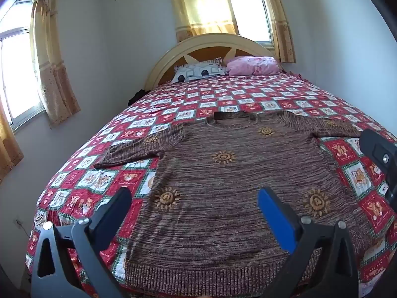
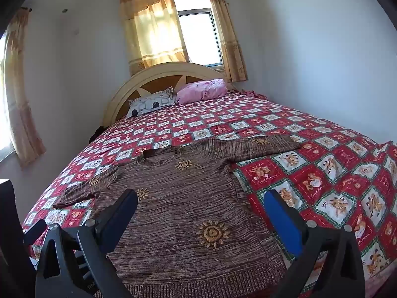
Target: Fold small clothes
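Note:
A brown knitted sweater [image 1: 230,186] with orange sun motifs lies flat and face up on the bed, collar toward the headboard, both sleeves spread sideways. In the right wrist view the same sweater [image 2: 183,213] fills the lower middle. My left gripper [image 1: 194,200] hovers open above the sweater's lower left part, nothing between its fingers. My right gripper [image 2: 201,202] stands open over the sweater's lower right side, its blue-padded finger [image 2: 282,223] above the bedspread just past the side seam. The right gripper's body [image 1: 379,156] shows at the right edge of the left wrist view.
The bed carries a red and white patchwork bedspread [image 1: 223,94]. A patterned pillow [image 1: 198,70] and a pink pillow [image 1: 253,65] lean at the cream headboard [image 1: 213,39]. White walls close in on both sides; curtained windows [image 1: 223,7] sit behind and to the left.

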{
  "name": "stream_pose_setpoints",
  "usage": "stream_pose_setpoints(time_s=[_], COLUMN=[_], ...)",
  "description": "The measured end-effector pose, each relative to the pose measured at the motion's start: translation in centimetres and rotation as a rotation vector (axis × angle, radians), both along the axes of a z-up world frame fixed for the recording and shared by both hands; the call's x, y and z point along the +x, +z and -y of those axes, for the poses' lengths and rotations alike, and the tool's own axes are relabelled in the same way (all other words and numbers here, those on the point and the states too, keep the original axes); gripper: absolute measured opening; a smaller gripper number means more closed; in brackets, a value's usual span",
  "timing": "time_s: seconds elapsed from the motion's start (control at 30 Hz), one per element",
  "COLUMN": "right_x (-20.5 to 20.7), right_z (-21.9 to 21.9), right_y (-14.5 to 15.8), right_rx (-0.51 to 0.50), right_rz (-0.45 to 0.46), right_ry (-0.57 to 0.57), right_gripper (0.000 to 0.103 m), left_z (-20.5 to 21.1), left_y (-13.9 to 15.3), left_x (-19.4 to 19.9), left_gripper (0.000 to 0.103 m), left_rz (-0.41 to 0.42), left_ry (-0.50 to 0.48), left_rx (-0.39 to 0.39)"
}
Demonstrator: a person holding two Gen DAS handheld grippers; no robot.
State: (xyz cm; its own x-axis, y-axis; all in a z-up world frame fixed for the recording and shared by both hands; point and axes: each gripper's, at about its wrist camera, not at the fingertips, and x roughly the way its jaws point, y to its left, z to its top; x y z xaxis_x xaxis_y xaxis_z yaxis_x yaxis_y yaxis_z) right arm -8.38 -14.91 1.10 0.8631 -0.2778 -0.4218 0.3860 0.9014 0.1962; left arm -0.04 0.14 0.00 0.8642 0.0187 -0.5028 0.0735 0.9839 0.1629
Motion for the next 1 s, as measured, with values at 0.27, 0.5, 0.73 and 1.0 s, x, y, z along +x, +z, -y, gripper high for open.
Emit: stream_pose_setpoints(time_s=[0.27,0.5,0.73,1.0], right_x=[0.1,0.8,1.3,1.7], right_z=[-0.1,-0.1,0.1,-0.3], right_y=[-0.3,-0.8,-1.5,-1.8], right_rx=[0.044,0.007,0.020,0.003], right_rz=[-0.018,-0.060,-0.107,-0.130], right_ry=[-0.008,-0.002,-0.005,0.007], right_gripper=[0.102,0.102,0.102,0.102], left_z=[0.4,0.3,0.2,0.1], left_y=[-0.5,-0.7,-0.8,-0.7], left_x=[-0.1,0.1,0.1,0.0], left_gripper=[0.103,0.103,0.103,0.103], left_rz=[-0.029,-0.043,-0.048,-0.042], left_ry=[-0.001,-0.025,-0.042,-0.045], left_rx=[-0.011,-0.013,-0.030,-0.032])
